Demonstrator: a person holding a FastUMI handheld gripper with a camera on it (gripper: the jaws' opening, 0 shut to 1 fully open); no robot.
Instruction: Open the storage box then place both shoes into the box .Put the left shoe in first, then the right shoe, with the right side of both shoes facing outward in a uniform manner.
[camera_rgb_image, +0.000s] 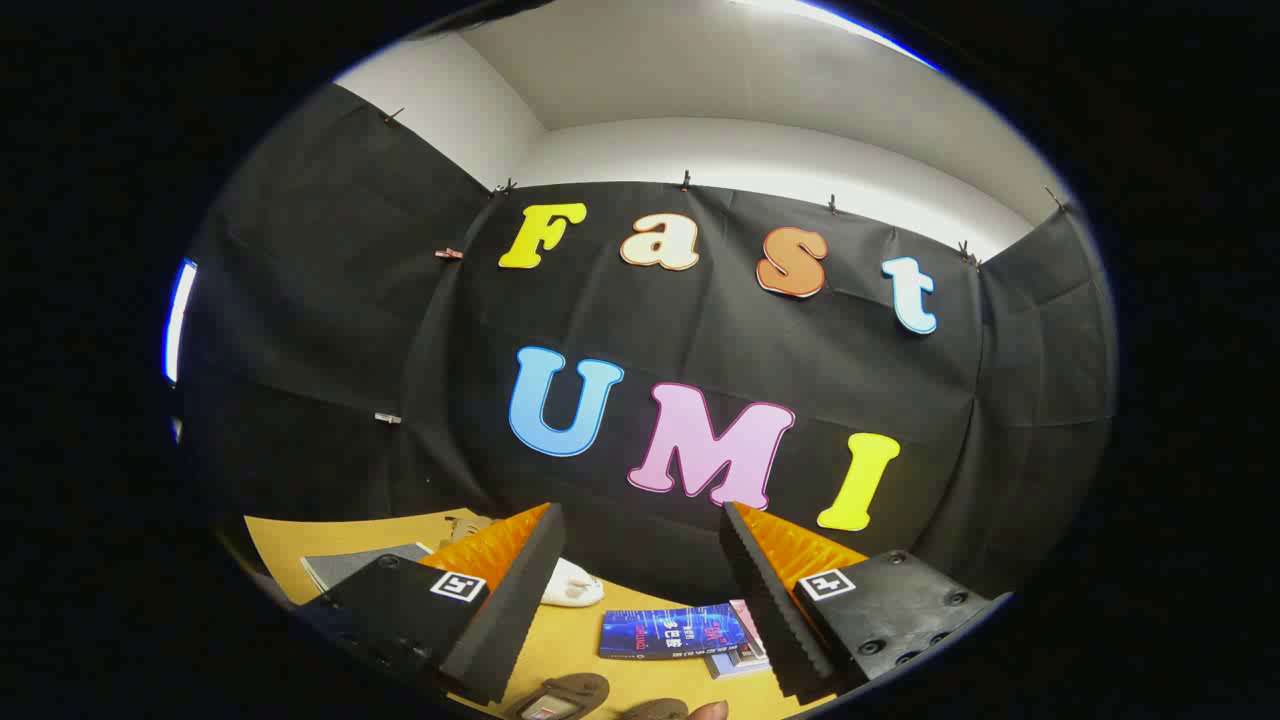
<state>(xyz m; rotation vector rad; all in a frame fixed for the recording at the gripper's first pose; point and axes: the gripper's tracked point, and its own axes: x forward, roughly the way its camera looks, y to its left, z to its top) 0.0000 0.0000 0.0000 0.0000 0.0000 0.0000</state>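
My gripper (640, 515) is open, held high above the yellow table (570, 640), with nothing between its two black-padded fingers (515, 590). Below the fingers, at the near edge of the table, lies a brown shoe (560, 695), seen from the top, with a second brown shape (655, 711) just right of it. A white rounded object (572, 585) peeks out from behind the left finger; what it is I cannot tell. The gripper points mostly at the booth's back wall.
A blue book (672, 632) lies on the table between the fingers, beside a small stack of books (742, 655) against the right finger. A grey notebook (360, 562) sits to the left. A fingertip (710, 711) shows beside the brown shapes.
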